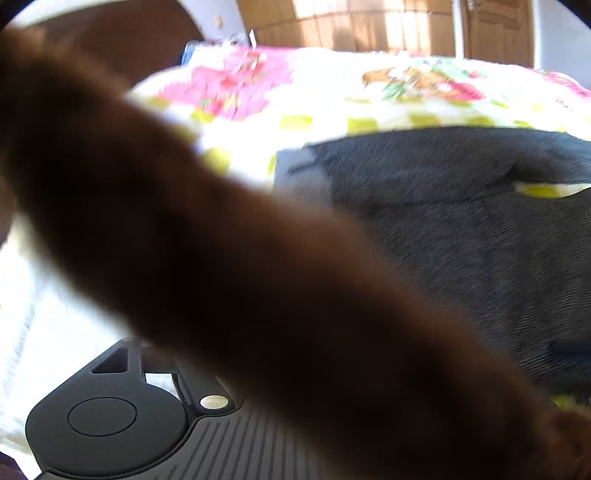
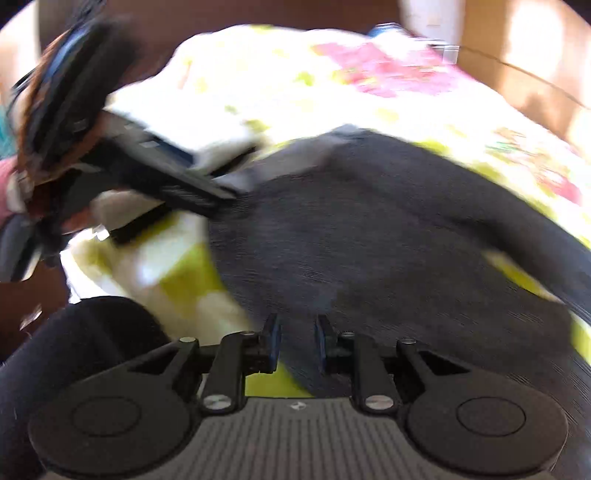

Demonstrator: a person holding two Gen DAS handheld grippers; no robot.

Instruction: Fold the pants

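Observation:
Dark grey pants (image 2: 369, 236) lie spread on a floral bedsheet (image 2: 280, 81). My right gripper (image 2: 297, 341) sits low in the right wrist view, its blue pads shut on a fold of the pants. My left gripper (image 2: 207, 203) reaches in from the upper left of that view. Its fingers stand apart at the pants' light grey waistband edge (image 2: 255, 173), and motion blur hides any contact. In the left wrist view a brown blurred strand (image 1: 236, 266) close to the lens covers the fingers. Only that gripper's black body (image 1: 103, 417) and the pants (image 1: 461, 229) show there.
A person's hand and brown hair (image 2: 33, 122) hang at the left edge above the left gripper. The bedsheet (image 1: 332, 96) with pink flowers and yellow-green squares runs back to wooden doors (image 1: 369, 26) and a brown headboard (image 1: 122, 37). A dark rounded shape (image 2: 85, 332) sits at lower left.

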